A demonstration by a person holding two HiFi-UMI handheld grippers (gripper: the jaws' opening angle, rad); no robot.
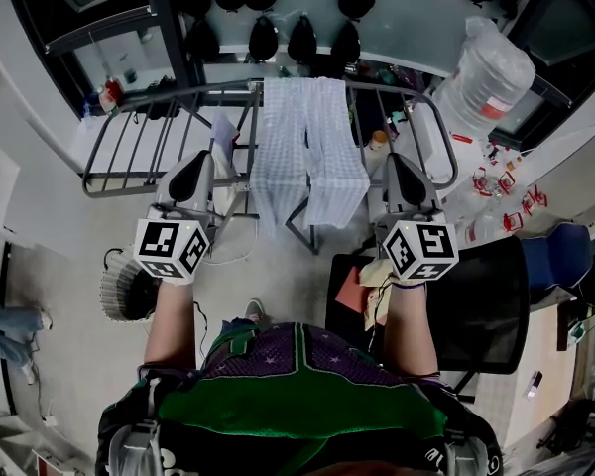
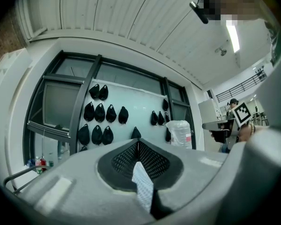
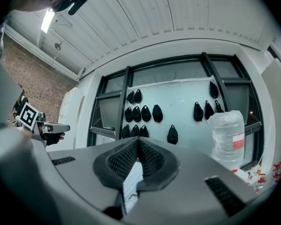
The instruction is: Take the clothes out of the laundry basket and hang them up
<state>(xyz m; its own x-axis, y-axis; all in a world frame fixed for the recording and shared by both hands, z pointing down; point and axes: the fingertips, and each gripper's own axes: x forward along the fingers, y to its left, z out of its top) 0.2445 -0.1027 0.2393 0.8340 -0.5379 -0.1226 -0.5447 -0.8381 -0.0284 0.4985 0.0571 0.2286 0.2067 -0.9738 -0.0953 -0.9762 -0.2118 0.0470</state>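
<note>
A white checked cloth (image 1: 309,157) hangs over the grey drying rack (image 1: 139,142) in the head view. My left gripper (image 1: 214,159) is held level to the left of it, and my right gripper (image 1: 391,161) to the right of it. Each is shut, with the pads meeting. In the left gripper view a strip of white checked cloth (image 2: 143,187) sticks out from between the shut jaws of the left gripper (image 2: 138,143). The right gripper view shows the same kind of cloth (image 3: 131,185) under the closed pads of the right gripper (image 3: 138,142). A round ribbed basket (image 1: 127,292) stands on the floor at the left.
A black chair (image 1: 481,300) with loose things on its seat stands at the right. A big water jug (image 1: 491,75) sits at the back right. Several black caps (image 1: 264,38) hang on the window wall beyond the rack. Small items lie on the floor at the right.
</note>
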